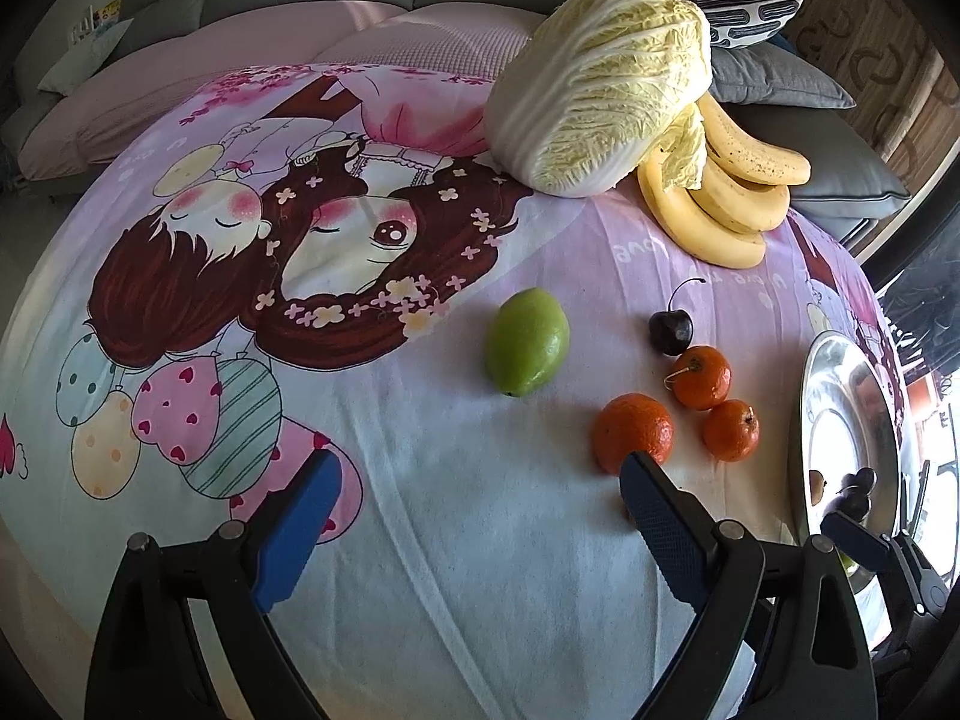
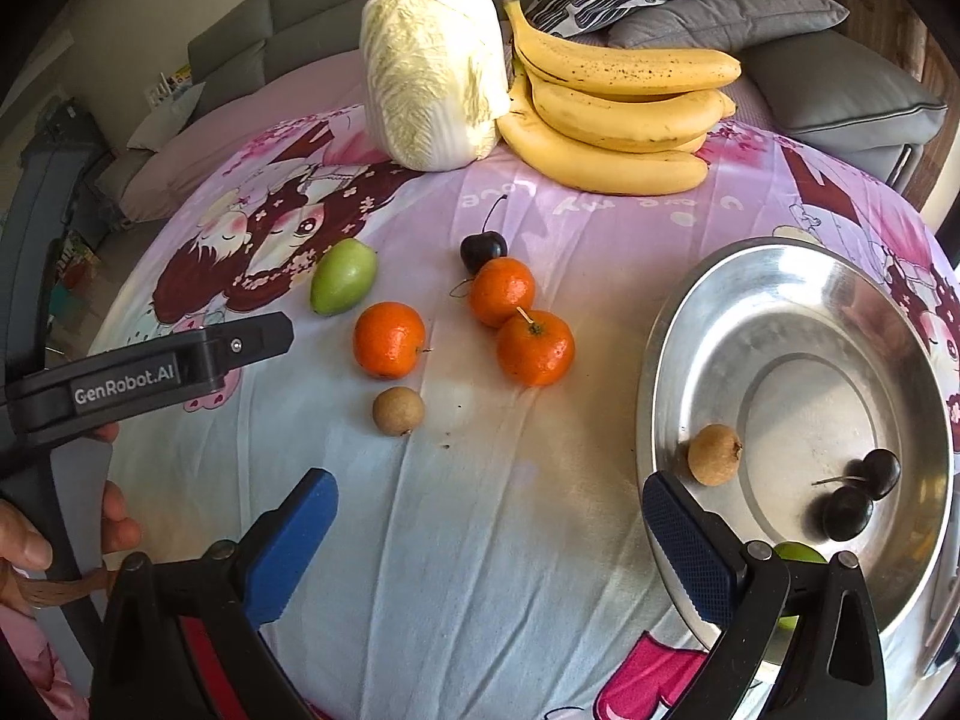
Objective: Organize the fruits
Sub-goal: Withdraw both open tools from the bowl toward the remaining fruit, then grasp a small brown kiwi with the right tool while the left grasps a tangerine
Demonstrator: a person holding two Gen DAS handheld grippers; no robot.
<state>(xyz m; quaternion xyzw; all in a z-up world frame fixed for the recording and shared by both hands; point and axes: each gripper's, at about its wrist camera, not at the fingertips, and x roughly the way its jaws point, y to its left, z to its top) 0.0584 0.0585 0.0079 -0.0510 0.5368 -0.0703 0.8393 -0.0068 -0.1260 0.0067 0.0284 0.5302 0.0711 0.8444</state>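
Observation:
Three tangerines, a dark cherry, a green fruit and a brown longan lie on the cartoon cloth. The steel bowl at the right holds a longan, two dark cherries and a green fruit partly hidden. My right gripper is open and empty by the bowl's near rim. My left gripper is open and empty, its right finger just before a tangerine. The green fruit lies ahead of it.
A napa cabbage and a bunch of bananas lie at the far side of the table. Grey cushions and a sofa stand behind. The left gripper's body shows at the left in the right wrist view.

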